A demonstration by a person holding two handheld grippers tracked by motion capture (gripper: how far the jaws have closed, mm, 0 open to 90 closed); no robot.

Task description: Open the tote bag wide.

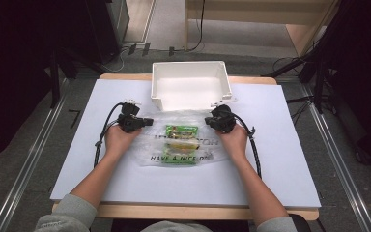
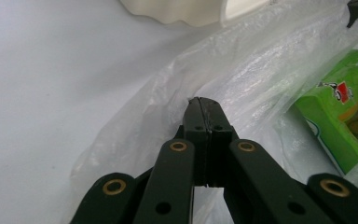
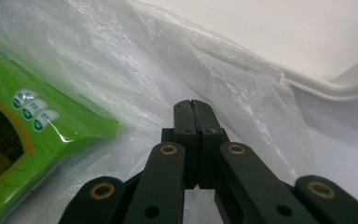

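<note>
A clear plastic bag (image 1: 174,157) printed "HAVE A NICE DAY" lies flat on the white table top, with a green snack packet (image 1: 179,144) inside it. My left gripper (image 1: 147,121) is at the bag's far left corner. Its jaws are pressed together on a fold of the bag film (image 2: 242,79), and the green packet (image 2: 340,121) lies to their right. My right gripper (image 1: 208,121) is at the bag's far right corner, shut on the bag's film (image 3: 121,60). In that view the green packet (image 3: 32,130) lies to the left.
An empty white plastic bin (image 1: 190,84) stands just beyond the bag at the table's far edge; its rim (image 2: 186,11) (image 3: 335,84) is close ahead of both grippers. The white table sheet (image 1: 280,159) stretches out on either side. Both forearms come in from below.
</note>
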